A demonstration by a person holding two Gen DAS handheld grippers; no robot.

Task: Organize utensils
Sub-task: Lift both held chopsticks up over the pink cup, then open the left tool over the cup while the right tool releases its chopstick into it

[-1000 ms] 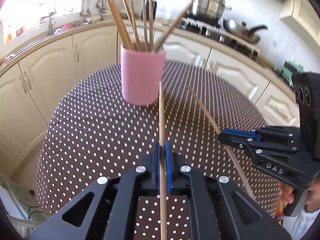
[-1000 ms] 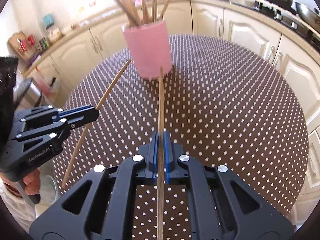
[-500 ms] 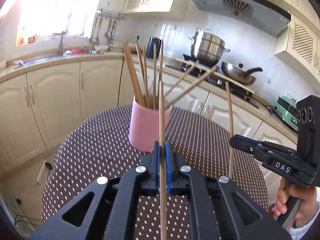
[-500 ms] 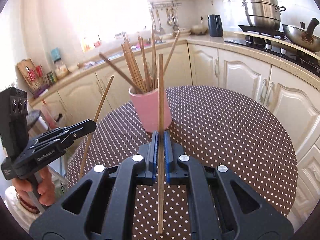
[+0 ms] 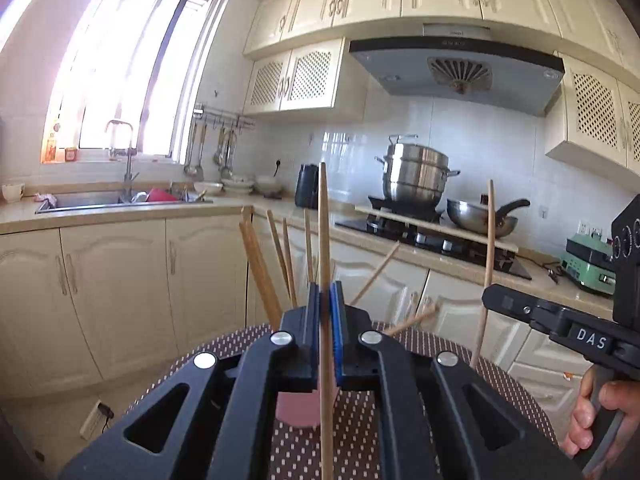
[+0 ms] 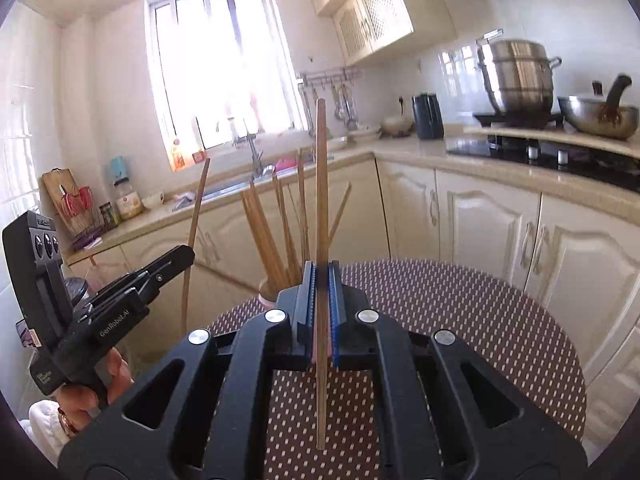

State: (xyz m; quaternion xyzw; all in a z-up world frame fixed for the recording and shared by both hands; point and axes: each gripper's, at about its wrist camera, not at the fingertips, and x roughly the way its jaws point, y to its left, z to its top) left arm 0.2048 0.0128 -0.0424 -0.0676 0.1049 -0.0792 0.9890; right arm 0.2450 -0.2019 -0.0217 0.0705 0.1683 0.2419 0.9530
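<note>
While both claws are up off the table, each one is squeezed tight on a single wooden stick. The left claw (image 5: 325, 312) holds the left chopstick (image 5: 323, 224) near its middle, so it stands almost straight up. The right claw (image 6: 321, 292) holds the right chopstick (image 6: 321, 184) the same way, with the bottom end hanging over the dotted cloth. Between and behind the claws, near the far edge of the round table (image 6: 500, 320), sits the pink cup (image 5: 298, 410), mostly hidden by the black claw. More chopsticks (image 6: 264, 228) already stand in the cup, fanned out and leaning every which way. A chopstick like this looks very light, thin and stiff, and I think smooth wood could slip or spin if held loosely. Holding it near the middle seems good, because then it should not tip over. The sticks in the cup look like the main thing in the way; a new one could bump them on the way down, and the cup might wobble if pushed hard. A hand (image 5: 592, 416) holds the right tool. Farther off are the sink, a big steel pot (image 5: 416, 176) and a pan (image 5: 480, 216) on the stove, well away from the table.
</note>
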